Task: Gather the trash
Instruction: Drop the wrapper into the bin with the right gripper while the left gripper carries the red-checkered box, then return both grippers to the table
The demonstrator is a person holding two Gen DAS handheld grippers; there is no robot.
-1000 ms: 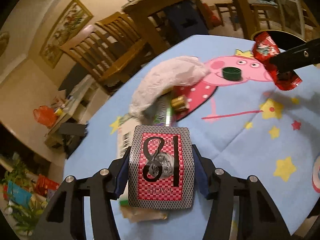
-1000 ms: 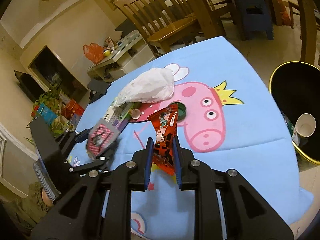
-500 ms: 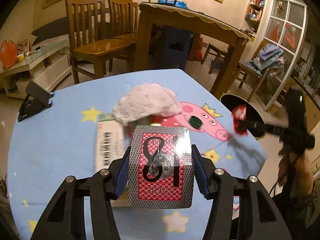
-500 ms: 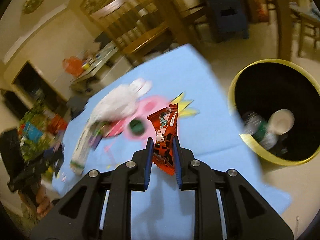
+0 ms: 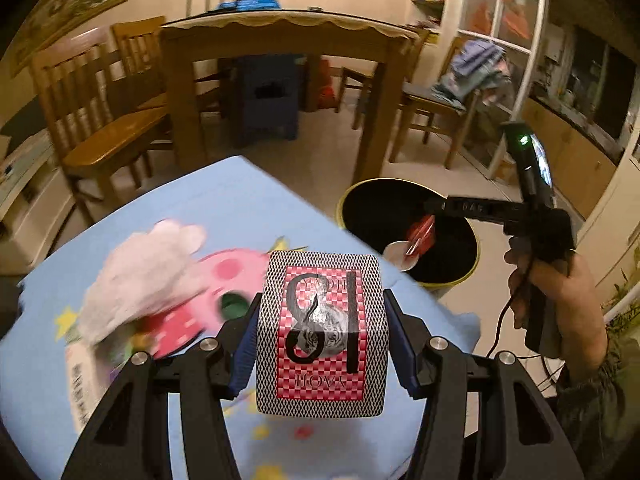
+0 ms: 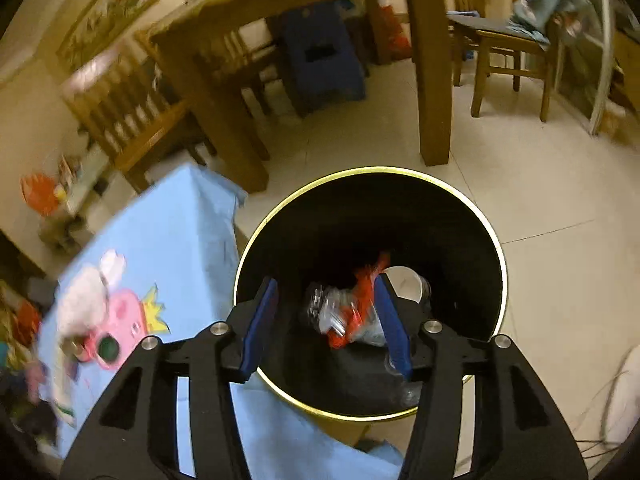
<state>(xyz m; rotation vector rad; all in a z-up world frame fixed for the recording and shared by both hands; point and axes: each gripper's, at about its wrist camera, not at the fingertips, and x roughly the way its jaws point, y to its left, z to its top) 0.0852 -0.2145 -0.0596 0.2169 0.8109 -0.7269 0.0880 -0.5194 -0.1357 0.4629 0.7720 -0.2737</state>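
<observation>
Your right gripper [image 6: 326, 322] hangs above the open mouth of the black bin [image 6: 480, 216], which stands on the floor just beside the table's far right corner. Its jaws have just been opening and now stand apart; the red snack wrapper [image 6: 362, 300] lies between and below them, no longer pinched, in or falling into the bin. From the left wrist view the same wrapper [image 5: 420, 234] shows as a red streak under the right gripper [image 5: 434, 206], with the person's hand [image 5: 560, 300] on the handle. A white paper cup [image 6: 406, 284] and a crumpled clear plastic item [image 6: 332, 312] already lie at the bin's bottom.

Your left gripper [image 5: 322, 334] is clamped on a small patterned box [image 5: 322, 334], red and black-and-white checked, held by its two side faces above the table's near right edge. The box looks light and stiff; judged from its flat faces, the side grip is sound, and squeezing harder would only dent the card.

On the blue tablecloth [image 5: 200, 196] trash remains near the middle and left:
- a white crumpled bag or tissue [image 5: 140, 272], soft and very light; pinch a raised fold near its top;
- a dark green bottle cap [image 5: 234, 306], small, rigid, likely slippery; take it across its rim;
- a flat printed pack [image 5: 82, 376] by the left edge, blurred, thin; probably best caught by an overhanging edge.

The wrapper step looks finished; the box appears next for the bin.
</observation>
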